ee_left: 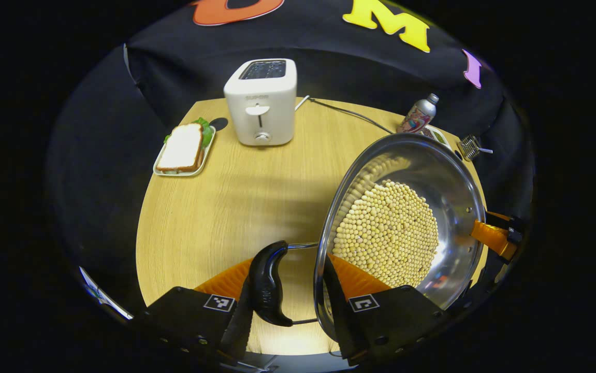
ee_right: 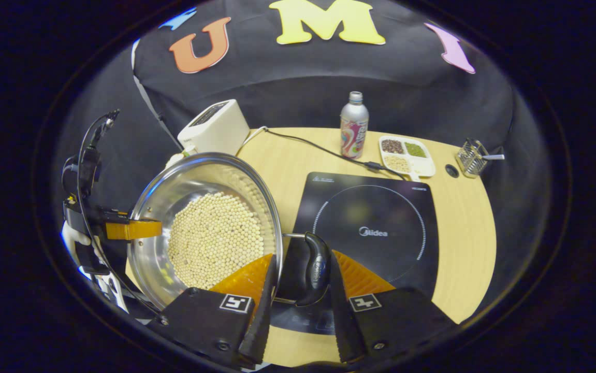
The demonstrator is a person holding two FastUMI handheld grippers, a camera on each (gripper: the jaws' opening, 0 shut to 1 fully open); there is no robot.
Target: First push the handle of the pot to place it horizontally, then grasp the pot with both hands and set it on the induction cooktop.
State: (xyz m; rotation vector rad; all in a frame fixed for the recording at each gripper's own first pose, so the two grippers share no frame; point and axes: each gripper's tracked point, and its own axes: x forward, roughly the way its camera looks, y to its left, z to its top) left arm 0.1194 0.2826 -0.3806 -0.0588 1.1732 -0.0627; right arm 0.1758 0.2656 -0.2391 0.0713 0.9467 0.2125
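Now the pot, a shiny steel pan holding a layer of pale beans, sits at the lower right of the left gripper view and at the centre left of the right gripper view, where its rim reaches the left edge of the induction cooktop; whether it is lifted clear of the wooden table I cannot tell. At the bottom of the left gripper view, the left gripper is narrowed around the pot's black side handle, one finger on either side of it and close against it. At the bottom of the right gripper view, the right gripper is likewise closed in on the opposite black handle, which hangs over the cooktop's near left corner. Toward the top of the left gripper view stand a white toaster and, at upper left, a sandwich on a small tray. In the right gripper view a metal bottle and a divided dish stand behind the cooktop.
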